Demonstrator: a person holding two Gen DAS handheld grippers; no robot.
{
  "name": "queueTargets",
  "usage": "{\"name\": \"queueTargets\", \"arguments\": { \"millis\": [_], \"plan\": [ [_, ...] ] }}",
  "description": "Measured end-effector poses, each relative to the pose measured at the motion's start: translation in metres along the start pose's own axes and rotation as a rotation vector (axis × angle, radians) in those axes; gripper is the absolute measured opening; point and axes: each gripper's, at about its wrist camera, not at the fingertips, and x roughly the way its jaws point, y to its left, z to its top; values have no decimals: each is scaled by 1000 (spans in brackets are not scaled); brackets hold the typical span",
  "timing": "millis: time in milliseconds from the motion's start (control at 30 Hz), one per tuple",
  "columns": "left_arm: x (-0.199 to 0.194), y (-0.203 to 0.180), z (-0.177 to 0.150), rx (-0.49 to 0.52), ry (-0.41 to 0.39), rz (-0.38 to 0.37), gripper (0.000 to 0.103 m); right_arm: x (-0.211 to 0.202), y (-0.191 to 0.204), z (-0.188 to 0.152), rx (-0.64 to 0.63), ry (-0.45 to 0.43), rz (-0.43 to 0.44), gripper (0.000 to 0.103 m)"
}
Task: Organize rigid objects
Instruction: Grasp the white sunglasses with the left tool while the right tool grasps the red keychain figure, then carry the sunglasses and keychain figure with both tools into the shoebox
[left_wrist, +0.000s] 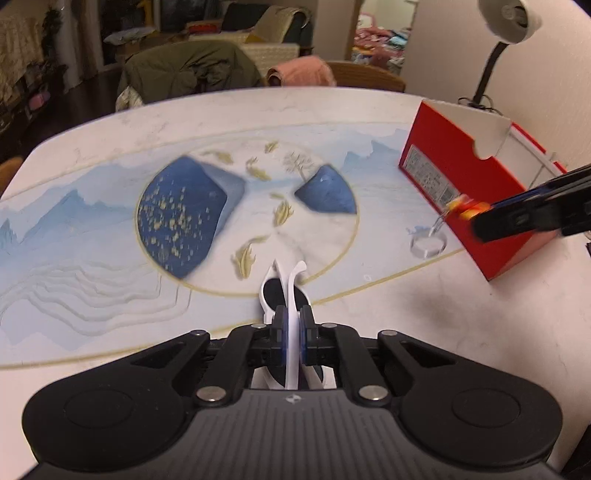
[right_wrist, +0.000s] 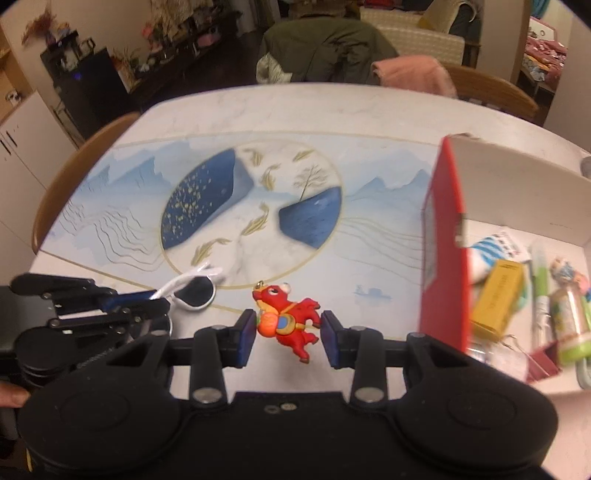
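My left gripper (left_wrist: 293, 319) is shut on white-framed sunglasses (left_wrist: 280, 284) with dark lenses, its blue pads pinching the frame just above the table. In the right wrist view the same gripper (right_wrist: 162, 299) comes in from the left with the sunglasses (right_wrist: 195, 291) sticking out of it. My right gripper (right_wrist: 288, 326) is shut on a small red toy animal (right_wrist: 291, 317) with an orange pack, held in the air above the table. From the left wrist view, the right gripper (left_wrist: 480, 218) carries the toy (left_wrist: 464, 206) in front of the red shoebox (left_wrist: 461, 173).
The open shoebox (right_wrist: 443, 240) stands at the right and holds several items, among them a yellow carton (right_wrist: 498, 295) and a green bottle (right_wrist: 570, 325). A clear ring (left_wrist: 428, 245) lies beside it. A desk lamp (left_wrist: 509, 22) stands behind. Chairs with coats ring the table (left_wrist: 110, 122).
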Motion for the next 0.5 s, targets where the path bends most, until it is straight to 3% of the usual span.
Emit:
{"name": "queueTargets", "arguments": {
  "millis": [267,500],
  "plan": [
    [-13,-11,-8,-27,-10,37,6,-37,-30,-17,42,-53,2,36],
    [-37,-28,8,-41,-69,34,6,-71,-63,-22,74,-105,-22,36]
  ]
}}
